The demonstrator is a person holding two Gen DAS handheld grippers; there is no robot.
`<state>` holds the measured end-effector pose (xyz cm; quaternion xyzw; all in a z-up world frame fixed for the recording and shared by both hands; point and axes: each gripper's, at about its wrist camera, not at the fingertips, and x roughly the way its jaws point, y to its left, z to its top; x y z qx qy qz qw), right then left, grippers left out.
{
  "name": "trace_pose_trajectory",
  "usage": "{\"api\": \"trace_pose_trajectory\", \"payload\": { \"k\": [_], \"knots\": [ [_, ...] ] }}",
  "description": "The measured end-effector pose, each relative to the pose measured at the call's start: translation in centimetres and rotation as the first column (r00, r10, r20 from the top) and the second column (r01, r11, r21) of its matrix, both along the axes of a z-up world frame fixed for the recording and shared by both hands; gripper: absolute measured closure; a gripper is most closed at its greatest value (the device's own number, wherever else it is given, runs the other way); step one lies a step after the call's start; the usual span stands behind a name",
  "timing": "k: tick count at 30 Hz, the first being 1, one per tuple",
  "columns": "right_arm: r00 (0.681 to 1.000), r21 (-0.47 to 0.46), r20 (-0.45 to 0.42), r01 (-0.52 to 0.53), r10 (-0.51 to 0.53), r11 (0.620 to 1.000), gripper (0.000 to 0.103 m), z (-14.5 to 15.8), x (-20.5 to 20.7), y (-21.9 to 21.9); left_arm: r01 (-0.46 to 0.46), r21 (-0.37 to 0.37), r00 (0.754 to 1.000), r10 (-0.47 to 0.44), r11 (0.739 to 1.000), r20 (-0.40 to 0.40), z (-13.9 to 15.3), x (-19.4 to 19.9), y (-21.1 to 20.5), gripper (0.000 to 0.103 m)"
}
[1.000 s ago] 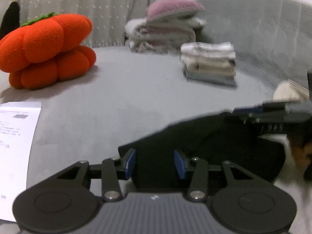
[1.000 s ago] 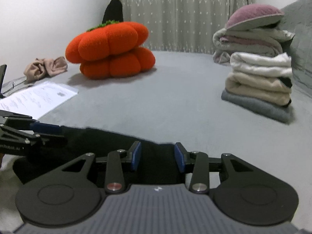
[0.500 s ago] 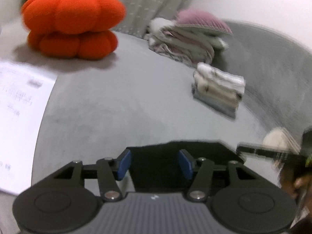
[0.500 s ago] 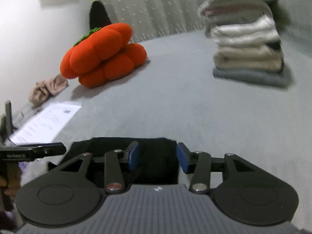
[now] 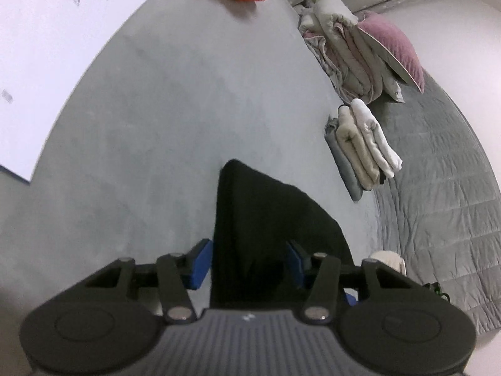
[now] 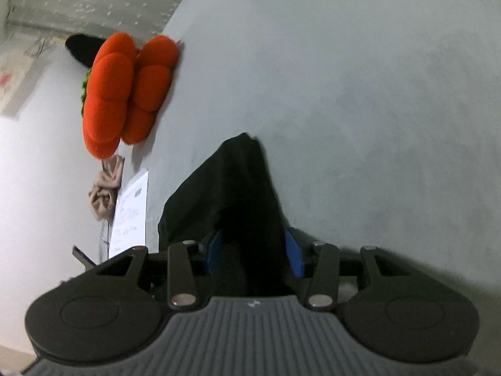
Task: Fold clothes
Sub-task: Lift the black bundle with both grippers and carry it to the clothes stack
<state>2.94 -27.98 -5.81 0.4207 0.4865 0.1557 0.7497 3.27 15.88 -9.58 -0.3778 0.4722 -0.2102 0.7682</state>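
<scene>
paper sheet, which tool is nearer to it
Left. The left tool, jaws closing on the black garment, has the paper close beside it; the right tool sees it small beyond that garment.

Orange pumpkin cushion (image 6: 125,91), printed paper sheet (image 6: 131,216), grey bedcover (image 6: 344,94).

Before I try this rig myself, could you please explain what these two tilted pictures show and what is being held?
Each picture comes from a camera on a hand-held two-finger tool, looking along its blue-padded fingers. The left gripper and right gripper each have a soft black garment between their fingers; the left one's fingers are closing. It hangs over a grey bed cover. Beyond lie a stack of folded pale clothes, an orange pumpkin-shaped cushion and a white printed sheet.
</scene>
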Motion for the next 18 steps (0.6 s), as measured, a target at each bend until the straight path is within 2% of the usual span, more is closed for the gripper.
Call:
{"api": "trace_pose_trajectory", "payload": {
  "k": [6,11,16,18],
  "knots": [
    [0.998,0.092,-0.033,0.054,-0.052,0.994,0.055,-0.9,0.1,-0.5,0.001,-0.045,1.000,-0.002,0.999,-0.010,-0.7,0.7,-0.8,0.054],
    [0.996,0.184,-0.047,0.078,-0.071,0.980,0.055,-2.0,0.8,-1.3,-0.013,-0.102,0.999,0.009,0.995,-0.036,-1.7,1.2,-0.9,0.067],
    [0.990,0.283,-0.091,0.126,-0.104,0.951,0.055,-2.6,0.7,-3.0,-0.024,-0.121,0.999,0.018,0.992,-0.051,-2.2,1.2,-0.8,0.073],
    [0.989,0.291,-0.099,0.135,-0.110,0.947,0.055,-2.5,0.7,-3.3,-0.024,-0.122,0.999,0.018,0.992,-0.050,-2.3,1.2,-0.7,0.073]
  ]
}}
